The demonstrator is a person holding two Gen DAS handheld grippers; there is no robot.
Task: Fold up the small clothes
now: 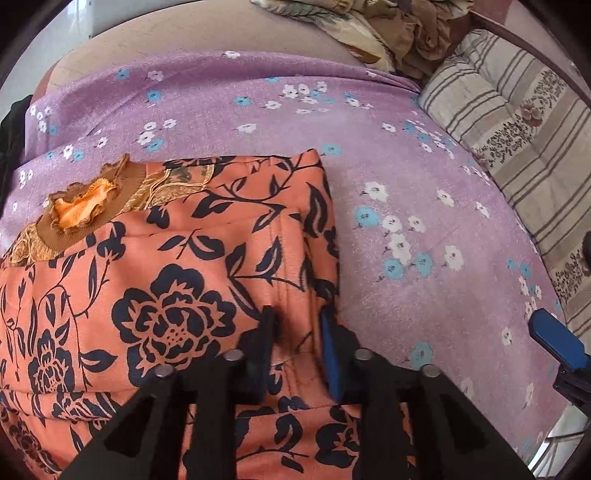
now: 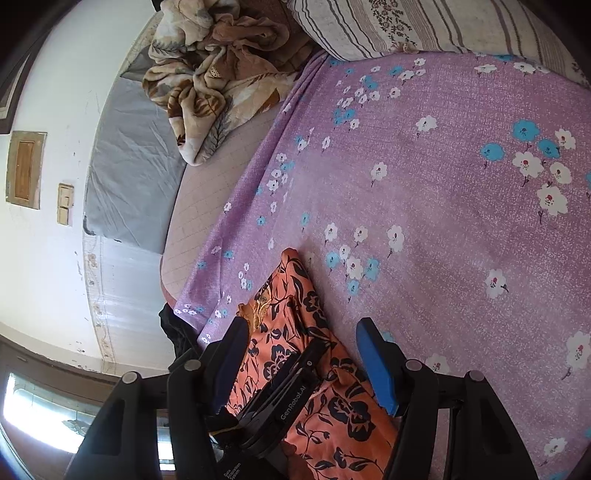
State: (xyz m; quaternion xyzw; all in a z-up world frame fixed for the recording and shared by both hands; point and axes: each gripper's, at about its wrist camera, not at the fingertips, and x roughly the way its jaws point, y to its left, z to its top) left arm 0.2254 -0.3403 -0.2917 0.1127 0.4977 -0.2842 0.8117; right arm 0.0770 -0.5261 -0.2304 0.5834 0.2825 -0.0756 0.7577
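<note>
A: Where does the orange floral garment [image 1: 177, 280] lie from the left claw [image 1: 301, 332]?

B: Right under it. The left claw points steeply down at the garment's right-hand side, and a raised pleat of cloth stands between its two fingers, which are drawn close. It looks pinched on that fold, near the right edge.

A: And the garment's long axis?

B: In the left wrist view it runs from the gold collar [image 1: 85, 210] at upper left down toward the camera; the pinched fold runs the same way, along the edge.

A: The right claw [image 2: 303, 354]?

B: Half open, holding nothing. It hangs to the right of the garment, above the sheet, looking across at the left claw's body. So the left hand is the nearer one, already on the cloth.

A: The surface?

B: A bed, with a purple flowered sheet [image 1: 424, 221] spread flat. A striped pillow [image 2: 388, 29] and a crumpled brown blanket [image 2: 218, 77] sit at the far end, well apart from the garment. Beyond the bed is a pale wall [image 2: 74, 110] with a switch plate
</note>
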